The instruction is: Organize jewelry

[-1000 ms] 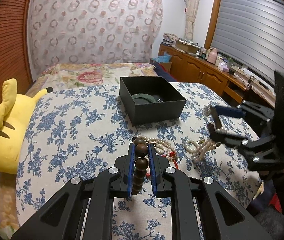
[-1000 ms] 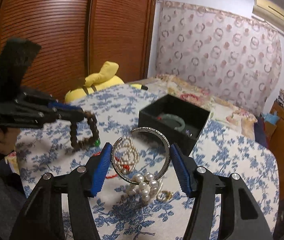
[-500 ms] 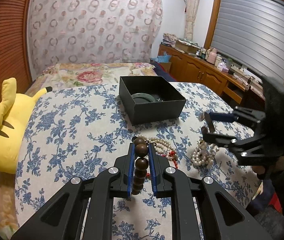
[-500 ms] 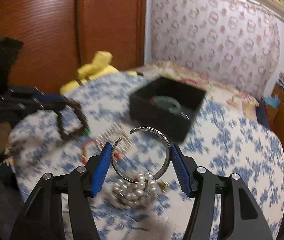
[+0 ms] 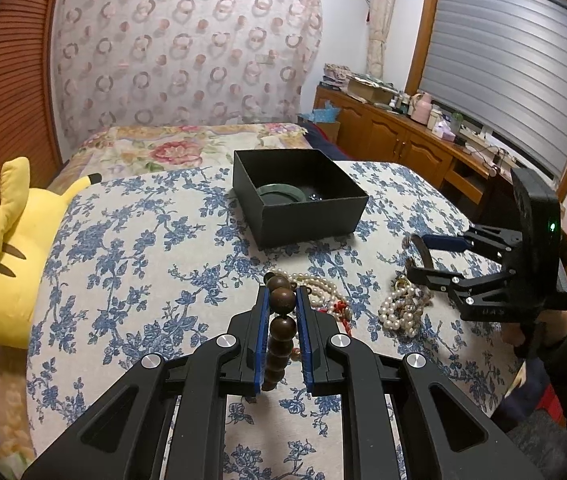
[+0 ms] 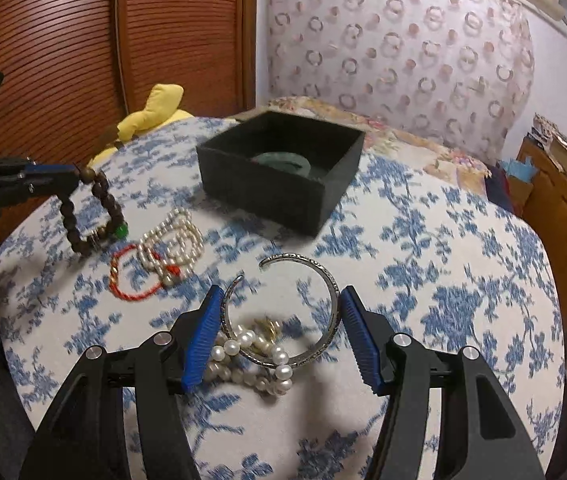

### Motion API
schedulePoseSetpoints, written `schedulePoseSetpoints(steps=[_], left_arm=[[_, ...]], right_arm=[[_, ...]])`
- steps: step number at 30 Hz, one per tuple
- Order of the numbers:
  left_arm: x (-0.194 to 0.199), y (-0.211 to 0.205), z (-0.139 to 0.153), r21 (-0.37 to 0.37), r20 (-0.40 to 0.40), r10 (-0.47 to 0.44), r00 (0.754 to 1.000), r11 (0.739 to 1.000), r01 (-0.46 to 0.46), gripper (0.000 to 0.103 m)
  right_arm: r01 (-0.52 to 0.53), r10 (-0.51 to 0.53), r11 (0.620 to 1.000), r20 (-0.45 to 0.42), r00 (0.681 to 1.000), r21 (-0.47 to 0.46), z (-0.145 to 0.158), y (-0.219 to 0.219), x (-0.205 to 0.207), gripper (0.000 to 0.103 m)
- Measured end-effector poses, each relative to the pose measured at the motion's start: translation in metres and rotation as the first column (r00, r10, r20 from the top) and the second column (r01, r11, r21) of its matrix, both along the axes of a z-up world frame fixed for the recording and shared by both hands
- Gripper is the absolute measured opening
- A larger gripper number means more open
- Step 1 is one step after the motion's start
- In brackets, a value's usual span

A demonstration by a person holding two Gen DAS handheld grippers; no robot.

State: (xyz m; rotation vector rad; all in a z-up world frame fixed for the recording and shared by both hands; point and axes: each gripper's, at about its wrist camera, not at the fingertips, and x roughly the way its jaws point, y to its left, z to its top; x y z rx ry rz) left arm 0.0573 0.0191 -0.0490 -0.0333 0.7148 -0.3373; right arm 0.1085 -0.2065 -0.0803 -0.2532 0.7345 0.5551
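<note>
My left gripper (image 5: 282, 300) is shut on a brown wooden bead bracelet (image 5: 279, 332), which hangs from it above the bed in the right wrist view (image 6: 91, 216). My right gripper (image 6: 279, 300) is shut on a silver open cuff bangle (image 6: 323, 280), held low over a pearl bracelet heap (image 6: 251, 360); the right gripper also shows in the left wrist view (image 5: 419, 256). A black open box (image 5: 299, 196) holding a green jade bangle (image 5: 279, 194) stands further back. A pearl necklace (image 6: 175, 240) and a red cord bracelet (image 6: 135, 276) lie on the cover.
The bed has a blue floral cover (image 5: 143, 248). A yellow plush toy (image 5: 15, 248) lies at its left edge. Wooden cabinets (image 5: 395, 144) with clutter stand along the right under a window. A wooden slatted wardrobe (image 6: 63, 40) stands on the left.
My right gripper has swung right and lower with the silver bangle, coming down over the pearl heap. My left gripper has stayed put with the bead bracelet.
</note>
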Motion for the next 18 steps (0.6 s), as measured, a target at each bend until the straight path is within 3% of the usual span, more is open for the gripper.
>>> schedulePoseSetpoints(steps=[7,14,18], left_arm=[[0.0,0.002,0.0,-0.003,0.0,0.003,1.0,1.0,-0.003,0.012],[-0.001,0.002,0.0,-0.005,0.001,-0.003,1.0,1.0,0.003,0.012],[-0.001,0.001,-0.001,-0.005,-0.004,-0.005,1.0,1.0,0.005,0.012]], right_arm=[[0.025,-0.024,0.999,0.015,1.0,-0.039,-0.001,0.01,0.007,0.063],[-0.013,0.013,1.0,0.008,1.0,-0.017,0.0,0.012,-0.025,0.063],[-0.073,0.072,0.997,-0.037,0.997,-0.006,-0.009,0.023,-0.044,0.045]])
